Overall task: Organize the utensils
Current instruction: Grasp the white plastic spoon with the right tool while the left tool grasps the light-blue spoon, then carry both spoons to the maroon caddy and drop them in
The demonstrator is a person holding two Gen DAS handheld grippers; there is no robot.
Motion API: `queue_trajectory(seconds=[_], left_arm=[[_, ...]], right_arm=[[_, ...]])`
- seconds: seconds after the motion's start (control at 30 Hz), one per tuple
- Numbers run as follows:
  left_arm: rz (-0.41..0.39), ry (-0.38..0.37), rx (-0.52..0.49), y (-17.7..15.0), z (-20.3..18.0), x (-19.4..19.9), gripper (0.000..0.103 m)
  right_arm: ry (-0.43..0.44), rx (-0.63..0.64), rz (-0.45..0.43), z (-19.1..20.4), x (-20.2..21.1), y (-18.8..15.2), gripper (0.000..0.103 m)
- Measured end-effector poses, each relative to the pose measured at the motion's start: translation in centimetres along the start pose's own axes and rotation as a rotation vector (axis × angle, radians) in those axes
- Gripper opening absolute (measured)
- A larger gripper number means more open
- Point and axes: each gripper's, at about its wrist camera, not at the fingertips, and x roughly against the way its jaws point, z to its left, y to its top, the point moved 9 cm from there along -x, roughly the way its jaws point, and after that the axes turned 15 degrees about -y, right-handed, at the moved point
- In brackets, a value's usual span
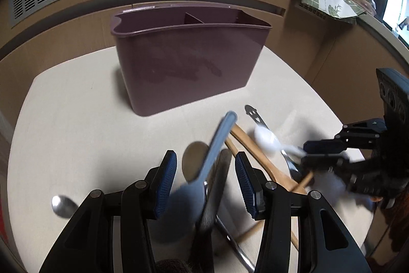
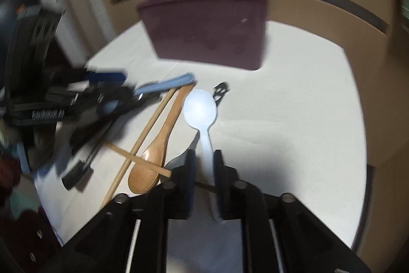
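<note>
Two claws: both over the worktop (image 1: 76,99).
Left view: left claw (image 1: 205,178) spread wide, blue spoon (image 1: 214,147) between its pads, contact unclear; purple caddy (image 1: 189,60) stands beyond.
Right view: right claw (image 2: 204,170) straddles the white spoon (image 2: 200,106) handle, grip unclear; wooden spoon (image 2: 156,145) lies beside.

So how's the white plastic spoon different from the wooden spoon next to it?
The white plastic spoon has its bowl pointing toward the purple caddy, while the wooden spoon lies with its bowl nearer the camera. The white spoon's handle sits between the right gripper fingers; the wooden spoon lies free on the table, crossed by a chopstick. The white one's bowl looks rounder, the wooden one's longer. Both are outside the caddy.
</note>
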Motion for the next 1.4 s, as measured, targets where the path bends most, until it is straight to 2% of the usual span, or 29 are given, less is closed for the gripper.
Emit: queue_trajectory(seconds=[0.1,0.2,0.23,0.27,0.37,0.57,0.73,0.83,0.9,0.93,1.0,1.03,1.1,1.13,1.2,1.33,1.4], left_arm=[[0.012,-0.037,0.014,0.2,0.1,-0.5,0.049],[0.040,-0.044,0.006,0.0,0.1,-1.1,0.049],[0.047,-0.035,-0.001,-0.2,0.2,-1.3,0.049],[0.054,-0.027,-0.009,-0.4,0.3,-1.4,0.049],[0.088,-0.005,-0.012,-1.4,0.9,-1.7,0.049],[0.091,0.016,-0.036,-1.7,0.8,-1.7,0.049],[0.105,0.014,-0.025,-1.6,1.0,-1.9,0.048],[0.159,0.022,-0.036,-1.3,0.9,-2.2,0.048],[0.147,-0.016,-0.032,-0.2,0.2,-2.1,0.046],[0.116,-0.057,-0.056,0.7,-0.7,-1.8,0.046],[0.106,-0.091,-0.114,1.7,-2.0,-2.0,0.046],[0.124,-0.100,-0.148,2.0,-2.6,-2.5,0.046],[0.192,-0.073,-0.189,2.2,-2.8,-4.2,0.046],[0.218,-0.051,-0.196,2.2,-2.6,-5.0,0.045],[0.256,-0.012,-0.198,2.5,-2.0,-6.2,0.036],[0.271,-0.021,-0.152,3.1,-1.5,-7.1,0.030],[0.276,-0.030,-0.131,3.0,-1.6,-7.1,0.017]], right_arm=[[-0.028,0.056,0.000,0.4,-1.1,0.9,0.021],[-0.015,0.065,0.002,0.7,-2.2,2.3,0.022],[-0.033,0.055,-0.001,0.6,-2.5,2.8,0.017],[-0.051,0.036,-0.005,0.3,-2.6,3.2,0.007],[-0.049,-0.039,-0.043,-0.5,-1.9,3.9,0.007],[-0.028,-0.146,-0.054,-2.3,-0.8,2.9,0.007],[-0.030,-0.177,-0.058,-2.7,-0.2,2.1,0.007],[-0.024,-0.192,-0.081,-2.7,0.6,1.8,0.007],[-0.016,-0.201,-0.098,-2.7,1.2,1.8,0.007],[-0.015,-0.204,-0.106,-2.7,1.4,1.7,0.007],[-0.012,-0.211,-0.114,-2.7,1.7,1.5,0.007],[-0.009,-0.218,-0.115,-2.8,1.9,1.4,0.007],[-0.002,-0.238,-0.115,-3.1,2.0,1.1,0.007],[0.001,-0.247,-0.116,-3.2,2.2,0.9,0.007],[0.005,-0.262,-0.122,-3.4,2.6,0.6,0.007],[-0.005,-0.267,-0.126,-3.7,3.0,0.1,0.007],[-0.006,-0.258,-0.122,-3.7,2.9,0.2,0.007]])
